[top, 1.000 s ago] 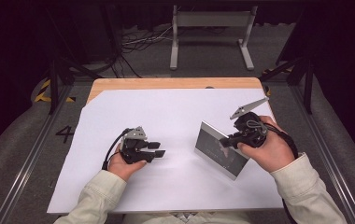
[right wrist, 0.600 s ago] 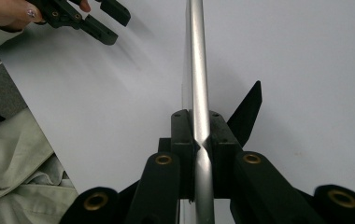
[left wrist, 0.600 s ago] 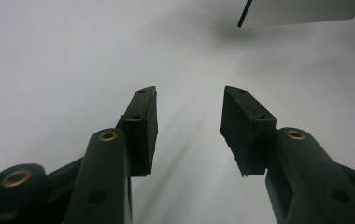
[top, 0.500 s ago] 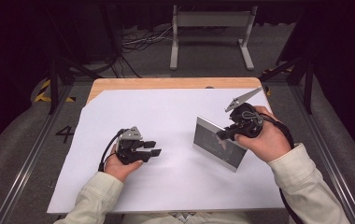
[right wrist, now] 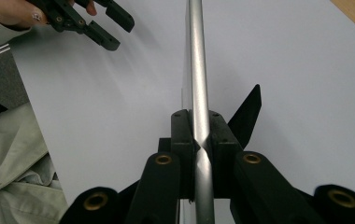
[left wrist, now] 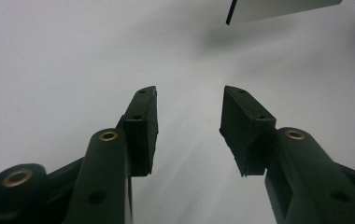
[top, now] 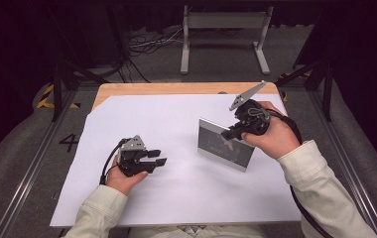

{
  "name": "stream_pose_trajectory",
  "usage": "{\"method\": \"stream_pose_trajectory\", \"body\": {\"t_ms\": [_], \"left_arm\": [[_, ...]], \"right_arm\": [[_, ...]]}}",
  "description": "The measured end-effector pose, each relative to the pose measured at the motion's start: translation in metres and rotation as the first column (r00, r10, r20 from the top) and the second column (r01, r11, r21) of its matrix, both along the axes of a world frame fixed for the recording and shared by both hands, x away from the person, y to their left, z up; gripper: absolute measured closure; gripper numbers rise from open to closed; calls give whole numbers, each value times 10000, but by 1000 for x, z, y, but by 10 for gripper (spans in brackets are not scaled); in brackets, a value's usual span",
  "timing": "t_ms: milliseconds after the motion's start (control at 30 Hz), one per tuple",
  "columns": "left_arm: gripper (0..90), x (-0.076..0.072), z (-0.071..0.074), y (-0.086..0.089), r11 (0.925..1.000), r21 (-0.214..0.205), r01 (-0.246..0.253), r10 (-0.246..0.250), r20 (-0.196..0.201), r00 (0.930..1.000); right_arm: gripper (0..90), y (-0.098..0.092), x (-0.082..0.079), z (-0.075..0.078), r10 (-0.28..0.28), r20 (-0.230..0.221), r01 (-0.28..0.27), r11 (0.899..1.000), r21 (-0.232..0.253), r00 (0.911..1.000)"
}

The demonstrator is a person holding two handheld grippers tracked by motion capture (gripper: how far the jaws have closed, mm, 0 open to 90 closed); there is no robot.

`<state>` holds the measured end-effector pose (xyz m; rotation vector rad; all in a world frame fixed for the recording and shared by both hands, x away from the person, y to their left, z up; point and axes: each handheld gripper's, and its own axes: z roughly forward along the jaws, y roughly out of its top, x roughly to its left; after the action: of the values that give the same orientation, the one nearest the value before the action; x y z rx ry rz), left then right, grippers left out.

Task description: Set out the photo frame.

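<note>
- Right gripper (top: 230, 135) clamped tight on the top edge of a silver picture frame (top: 224, 146); in the right gripper view the jaws are pinched shut on the thin metal rim (right wrist: 199, 93), no gap either side.
- Frame sits right of centre on the white sheet (top: 176, 198), standing up on its lower edge, tilted, glass face toward the near side.
- Change vs 1 s ago: frame more upright now and shifted a bit toward the far side; right hand (top: 271, 136) has risen and rolled over the top of it. Half a second ago already most of the way there.
- Reads as: the lift/stand-up step is under way, frame being raised off the sheet into standing pose; not let go yet.
- Black stand leg (right wrist: 248, 114) juts out behind the frame in the right gripper view, looks swung out, so setting it down on the leg seems the likely next bit.
- Left gripper (top: 157, 157) idle, near-left on the sheet, about where it was 1 s ago; jaws parted roughly halfway, nothing between the pads (left wrist: 140, 126).
- Left gripper view: frame's corner (left wrist: 278, 9) cut off at the top edge.
- Hard to tell: whether the frame's bottom edge touches the sheet or hangs just above; what is in the frame — dark reflection, unreadable.
- Wooden table (top: 176, 88) peeks out at the far edge.
</note>
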<state>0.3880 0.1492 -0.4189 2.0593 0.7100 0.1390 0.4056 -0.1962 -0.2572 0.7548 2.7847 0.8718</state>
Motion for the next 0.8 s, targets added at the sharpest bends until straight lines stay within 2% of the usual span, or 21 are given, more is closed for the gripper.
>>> {"method": "stream_pose_trajectory", "body": {"t_ms": [100,267,333,467,700,800], "left_arm": [[568,0,0,0,10000,-1,-2,2,12,10000],[567,0,0,1,10000,-9,-37,37,7,10000],[567,0,0,1,10000,-22,-41,41,1,10000],[567,1,0,0,10000,-15,-38,38,-19,10000],[565,1,-1,0,10000,17,-1,1,-49,10000],[564,2,-1,-1,10000,32,39,-39,-35,10000]], "right_arm": [[840,2,4,1,77,-41,-76,9999,76,10000],[840,6,14,1,799,18,-799,9968,101,9968],[840,8,16,1,914,7,-914,9957,119,9958],[840,16,19,-1,1635,18,-1635,9865,110,9865],[840,24,25,-5,2226,46,-2226,9749,-49,9749],[841,27,29,-9,2581,36,-2580,9661,-22,9661]]}}
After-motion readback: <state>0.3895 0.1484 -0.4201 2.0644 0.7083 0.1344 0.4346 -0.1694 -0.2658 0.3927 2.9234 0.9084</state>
